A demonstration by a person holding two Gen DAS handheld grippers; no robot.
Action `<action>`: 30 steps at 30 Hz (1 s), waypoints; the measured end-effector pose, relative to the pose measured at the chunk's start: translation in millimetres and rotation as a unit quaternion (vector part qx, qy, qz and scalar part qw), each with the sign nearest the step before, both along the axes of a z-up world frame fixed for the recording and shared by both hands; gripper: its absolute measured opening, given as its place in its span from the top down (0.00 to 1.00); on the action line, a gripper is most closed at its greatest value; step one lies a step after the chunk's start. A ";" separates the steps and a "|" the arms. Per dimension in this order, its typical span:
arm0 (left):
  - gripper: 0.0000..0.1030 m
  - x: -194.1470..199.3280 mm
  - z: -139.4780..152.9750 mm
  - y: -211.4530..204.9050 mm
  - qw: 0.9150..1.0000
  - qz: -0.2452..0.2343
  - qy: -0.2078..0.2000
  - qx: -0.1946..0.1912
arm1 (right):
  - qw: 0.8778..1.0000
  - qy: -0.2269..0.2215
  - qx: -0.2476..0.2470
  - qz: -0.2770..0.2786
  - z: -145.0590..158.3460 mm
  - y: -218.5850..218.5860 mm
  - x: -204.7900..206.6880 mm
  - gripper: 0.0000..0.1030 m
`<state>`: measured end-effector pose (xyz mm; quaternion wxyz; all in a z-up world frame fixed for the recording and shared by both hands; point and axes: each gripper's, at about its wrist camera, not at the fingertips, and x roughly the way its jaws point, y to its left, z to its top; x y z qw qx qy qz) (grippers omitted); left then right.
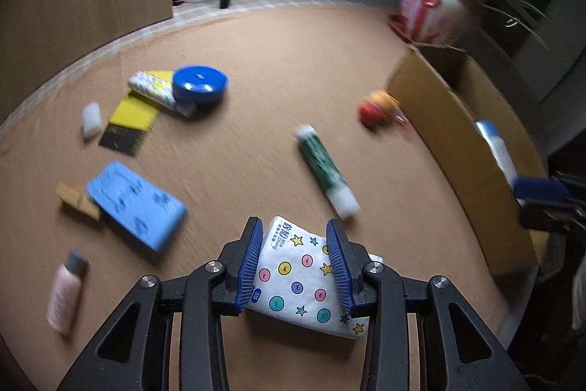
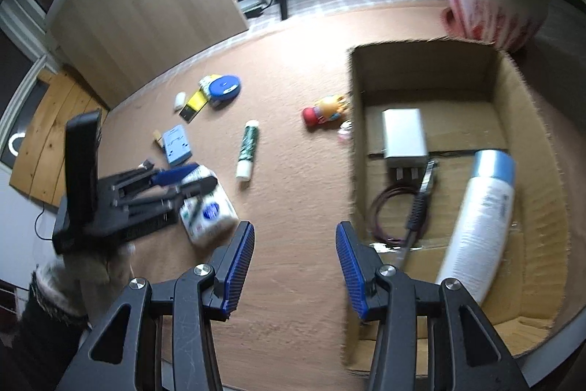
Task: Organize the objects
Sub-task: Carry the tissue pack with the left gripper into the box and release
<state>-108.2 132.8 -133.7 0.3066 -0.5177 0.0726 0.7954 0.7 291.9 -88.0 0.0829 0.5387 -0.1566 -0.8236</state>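
Between the left hand-held gripper's (image 1: 295, 261) pads sits a pinched tissue pack (image 1: 304, 281), likely bound for the cardboard box (image 2: 527, 149) beside the spread, empty right hand-held gripper (image 2: 295, 268).

Red toy (image 1: 379, 107) blurred, unidentifiable

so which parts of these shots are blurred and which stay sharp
Left wrist view: motion smear across the table items, like the green-and-white tube, while the star-patterned tissue pack in the left gripper stays sharp. Right wrist view: milder blur, window glare top left.
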 end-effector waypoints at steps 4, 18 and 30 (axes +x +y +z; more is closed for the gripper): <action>0.53 23.5 3.4 -6.8 1.000 0.016 0.000 0.005 | 1.000 -0.009 -0.009 0.020 -6.2 -14.7 -7.8 0.59; 0.47 66.6 8.8 -64.8 0.991 0.102 -0.043 0.073 | 0.993 -0.059 -0.059 0.085 -42.9 -63.8 -43.0 0.59; 0.47 69.0 -4.0 -47.8 0.991 0.086 -0.063 0.078 | 0.984 -0.099 -0.105 0.105 -67.4 -81.6 -54.9 0.64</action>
